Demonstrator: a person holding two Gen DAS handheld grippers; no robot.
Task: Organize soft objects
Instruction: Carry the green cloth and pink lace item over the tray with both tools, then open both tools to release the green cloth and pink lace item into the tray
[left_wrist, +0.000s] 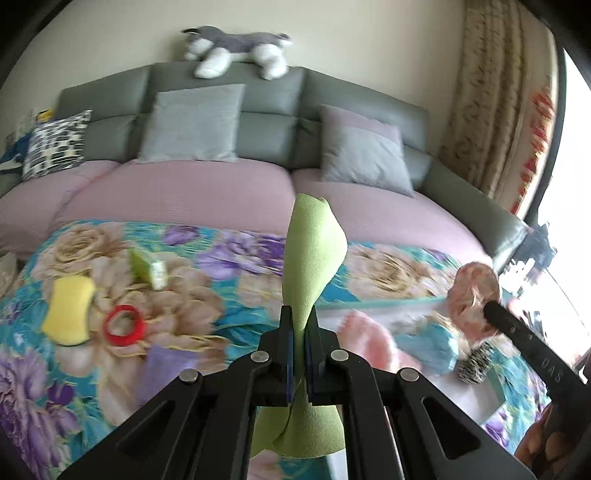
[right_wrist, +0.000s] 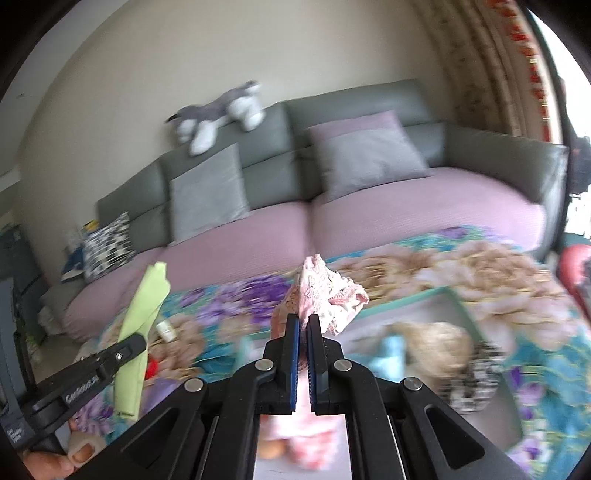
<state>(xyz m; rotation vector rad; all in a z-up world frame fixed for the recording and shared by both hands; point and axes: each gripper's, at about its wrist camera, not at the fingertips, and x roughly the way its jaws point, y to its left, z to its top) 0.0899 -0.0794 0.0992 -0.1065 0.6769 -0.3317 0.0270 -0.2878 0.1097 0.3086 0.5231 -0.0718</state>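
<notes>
My left gripper (left_wrist: 299, 314) is shut on a light green cloth (left_wrist: 314, 254) and holds it up above the floral blanket (left_wrist: 236, 266); the cloth also shows at the left of the right wrist view (right_wrist: 144, 306). My right gripper (right_wrist: 303, 321) is shut on a pink lace cloth (right_wrist: 325, 295), lifted over a teal-rimmed tray (right_wrist: 402, 297); this cloth appears at the right of the left wrist view (left_wrist: 474, 295). A yellow sponge (left_wrist: 70, 310), a red ring (left_wrist: 123, 325) and a small green-and-white item (left_wrist: 151, 271) lie on the blanket at left.
The tray holds a pink cloth (left_wrist: 369, 336), a light blue item (left_wrist: 432, 347), a black-and-white striped piece (left_wrist: 476, 363) and a beige fluffy item (right_wrist: 436, 339). Behind is a grey sofa (left_wrist: 273, 99) with cushions and a plush dog (left_wrist: 236, 51). A curtain (left_wrist: 502, 110) hangs at right.
</notes>
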